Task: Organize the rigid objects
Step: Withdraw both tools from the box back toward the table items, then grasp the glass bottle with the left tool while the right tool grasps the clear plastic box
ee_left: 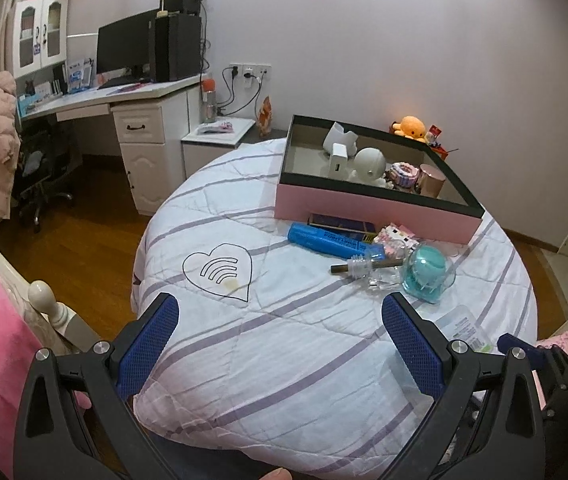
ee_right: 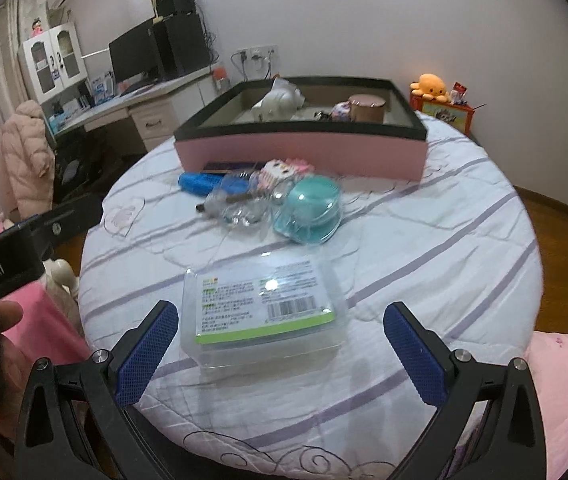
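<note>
A pink box with a black rim stands on the striped bed cover and holds white items, a knitted piece and a copper cup. In front of it lie a blue tube, a clear glass bottle, a teal item in a clear case and a small pink-white toy. A clear plastic case with a green label lies between the fingers of my open right gripper. My left gripper is open and empty over bare cover.
The quilt-covered round surface drops off to wooden floor on the left. A desk with a monitor and a nightstand stand behind. An orange plush sits behind the box. Pink bedding is at right.
</note>
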Motion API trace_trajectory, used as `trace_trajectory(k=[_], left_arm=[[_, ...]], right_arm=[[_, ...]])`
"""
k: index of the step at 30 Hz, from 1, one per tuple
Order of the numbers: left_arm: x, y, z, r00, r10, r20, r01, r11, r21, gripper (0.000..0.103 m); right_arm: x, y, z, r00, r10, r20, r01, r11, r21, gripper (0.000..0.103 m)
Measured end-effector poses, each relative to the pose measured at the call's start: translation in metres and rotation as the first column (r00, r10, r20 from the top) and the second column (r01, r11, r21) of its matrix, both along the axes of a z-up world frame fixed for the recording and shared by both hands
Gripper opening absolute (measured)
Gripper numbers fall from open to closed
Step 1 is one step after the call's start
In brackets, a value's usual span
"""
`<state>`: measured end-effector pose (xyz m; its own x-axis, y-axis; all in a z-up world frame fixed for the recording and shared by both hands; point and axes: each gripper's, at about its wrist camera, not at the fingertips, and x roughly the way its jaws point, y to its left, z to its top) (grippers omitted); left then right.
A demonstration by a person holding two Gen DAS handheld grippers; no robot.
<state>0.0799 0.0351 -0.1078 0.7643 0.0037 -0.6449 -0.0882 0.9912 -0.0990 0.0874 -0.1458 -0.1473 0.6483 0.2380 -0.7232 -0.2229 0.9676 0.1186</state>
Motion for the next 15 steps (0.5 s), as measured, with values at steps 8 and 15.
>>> trace_trajectory(k=[8, 15], left_arm=[[0.007, -0.003, -0.011, 1.000, -0.017, -0.021, 0.017, 1.000, 0.002, 0.103], [0.023, -0.014, -0.019, 0.998, -0.052, -0.036, 0.052, 0.999, 0.010, 0.103]], right_arm=[[0.016, 0.008, -0.025, 0.999, 0.014, -0.037, -0.015, 1.000, -0.009, 0.102], [0.019, -0.002, -0.024, 1.000, 0.016, -0.014, -0.016, 1.000, 0.000, 0.094]])
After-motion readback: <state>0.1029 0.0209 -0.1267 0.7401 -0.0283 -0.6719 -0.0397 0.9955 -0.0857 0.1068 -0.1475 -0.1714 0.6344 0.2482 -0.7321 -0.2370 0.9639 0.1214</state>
